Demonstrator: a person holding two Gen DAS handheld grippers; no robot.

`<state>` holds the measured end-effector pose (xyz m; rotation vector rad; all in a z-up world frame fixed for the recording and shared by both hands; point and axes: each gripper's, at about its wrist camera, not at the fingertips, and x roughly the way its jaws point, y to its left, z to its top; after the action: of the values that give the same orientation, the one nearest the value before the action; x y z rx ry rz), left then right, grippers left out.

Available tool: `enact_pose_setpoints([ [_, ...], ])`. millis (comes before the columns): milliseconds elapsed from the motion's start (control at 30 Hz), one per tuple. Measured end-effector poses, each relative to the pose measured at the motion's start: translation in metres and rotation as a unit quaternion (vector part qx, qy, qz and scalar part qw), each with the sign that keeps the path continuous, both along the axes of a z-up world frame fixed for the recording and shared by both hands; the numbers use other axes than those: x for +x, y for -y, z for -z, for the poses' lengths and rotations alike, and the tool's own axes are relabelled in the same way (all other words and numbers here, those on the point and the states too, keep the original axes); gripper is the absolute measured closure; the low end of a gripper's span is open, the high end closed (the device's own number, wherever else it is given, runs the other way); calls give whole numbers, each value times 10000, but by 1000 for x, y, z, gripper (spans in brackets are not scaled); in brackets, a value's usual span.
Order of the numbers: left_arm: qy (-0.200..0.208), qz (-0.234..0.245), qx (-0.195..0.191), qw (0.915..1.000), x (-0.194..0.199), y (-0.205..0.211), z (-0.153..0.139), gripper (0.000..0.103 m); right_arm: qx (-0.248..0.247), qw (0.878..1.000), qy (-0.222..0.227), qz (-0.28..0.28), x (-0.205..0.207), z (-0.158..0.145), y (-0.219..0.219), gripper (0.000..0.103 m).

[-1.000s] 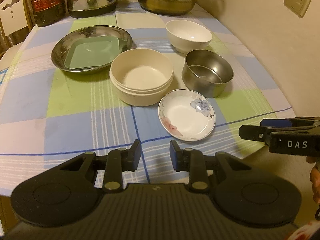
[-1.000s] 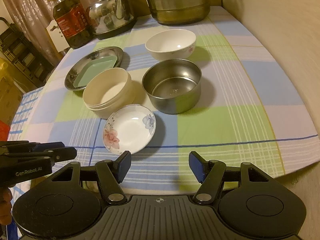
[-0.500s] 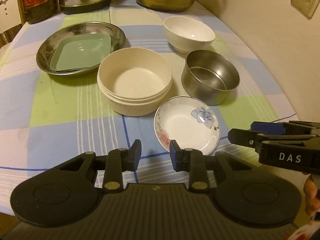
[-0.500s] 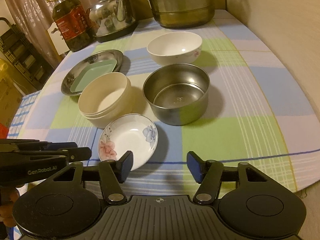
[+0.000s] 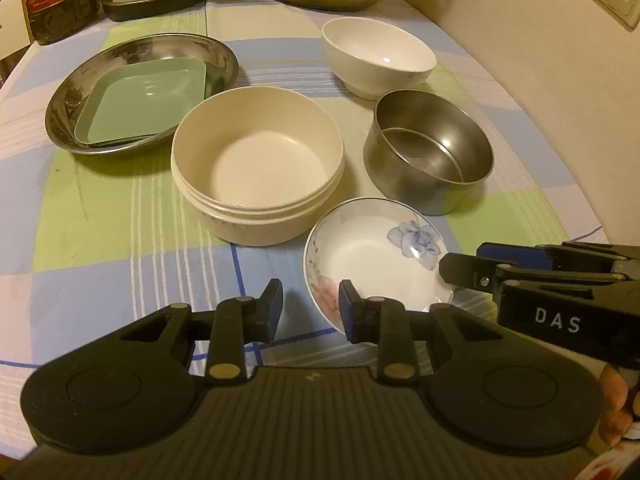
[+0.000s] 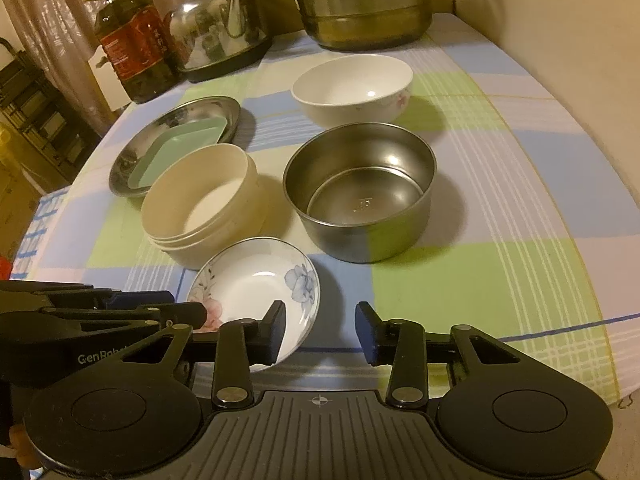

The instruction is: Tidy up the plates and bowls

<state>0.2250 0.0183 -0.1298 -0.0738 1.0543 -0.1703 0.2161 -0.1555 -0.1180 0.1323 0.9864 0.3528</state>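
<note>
Worktop under a checked cloth, six dishes grouped in the middle. Nothing sorted yet beyond one pairing: the green square plate already sits inside the steel dish at far left, likely the start of a plate stack.

Flowered saucer lies nearest the edge, just in front of the cream bowl and close to the steel bowl. White bowl stands behind the steel one, a little apart from it.

Left gripper: fingers moderately parted, holding nothing. Its right finger overlaps the saucer's near rim in the left wrist view; contact cannot be told.

Right gripper: fingers wider apart, also empty. Its left finger overlaps the saucer's right rim in its own view, and seen from the left camera its tip lies at the saucer's right edge.

Reading: both tools converge on the saucer because it is the closest, lowest piece (and the only loose plate), so it probably goes first, onto the green plate. A shallow rim lying flat offers little to pinch; one finger would need to slip under the lip, hence the low, edge-on approach.

Risk: a nudge could slide the saucer against the cream bowl or steel bowl.

Kettle, oil bottle and steamer pot stand along the back, well apart.
</note>
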Motion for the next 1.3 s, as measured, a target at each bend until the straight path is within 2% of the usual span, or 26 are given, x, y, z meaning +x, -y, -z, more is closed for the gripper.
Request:
enact_pose_setpoints([
  [267, -26, 54, -58, 10000, 7, 0, 5, 78, -69, 10000, -34, -36, 5, 9, -8, 74],
  [633, -1, 132, -88, 9999, 11, 0, 8, 92, -147, 9999, -74, -28, 9, 15, -11, 88],
  [767, -3, 121, -101, 9999, 11, 0, 9, 93, -152, 9998, -50, -85, 10, 16, -14, 95],
  [1300, 69, 46, 28, 10000, -1, -3, 6, 94, -240, 9995, -64, -195, 5, 12, -21, 96],
])
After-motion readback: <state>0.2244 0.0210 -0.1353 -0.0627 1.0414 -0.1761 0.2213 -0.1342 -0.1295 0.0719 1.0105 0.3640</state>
